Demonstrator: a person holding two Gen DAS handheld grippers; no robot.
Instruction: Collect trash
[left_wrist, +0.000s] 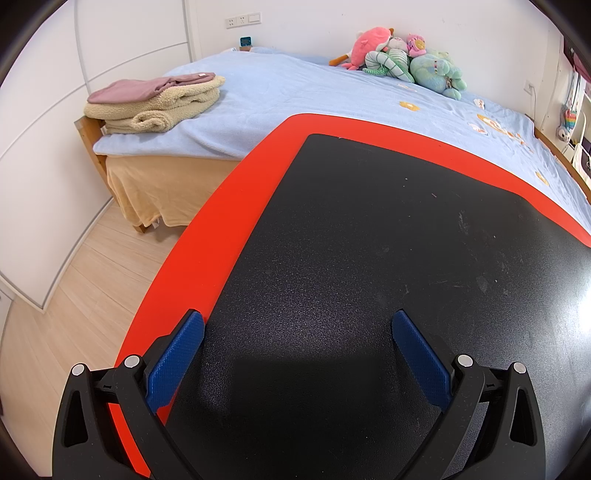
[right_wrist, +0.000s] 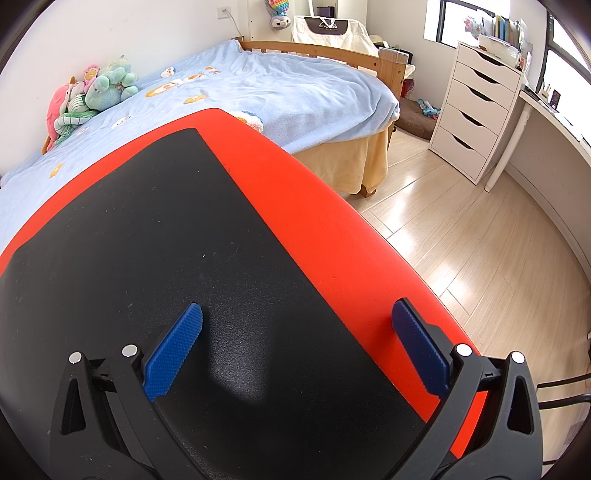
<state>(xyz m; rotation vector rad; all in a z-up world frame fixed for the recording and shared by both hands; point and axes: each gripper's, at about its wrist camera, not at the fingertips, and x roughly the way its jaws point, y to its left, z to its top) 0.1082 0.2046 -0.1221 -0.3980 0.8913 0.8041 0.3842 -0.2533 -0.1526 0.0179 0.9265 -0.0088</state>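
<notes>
A big bed (left_wrist: 332, 96) with a blue blanket sits far back, and a black table with a red edge (left_wrist: 229, 229) fills the near part. No trash shows on the table in either view. The left gripper (left_wrist: 297, 325) and right gripper (right_wrist: 297, 314) both hang above it, spread wide and holding nothing.

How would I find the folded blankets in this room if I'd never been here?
Start at the bed with the pale blue cover. Go to its corner beside the white wardrobe wall, opposite the plush toys. The folded blankets sit stacked there: fluffy cream ones underneath, a mauve one on top, the only folded pile on the bed.
</notes>
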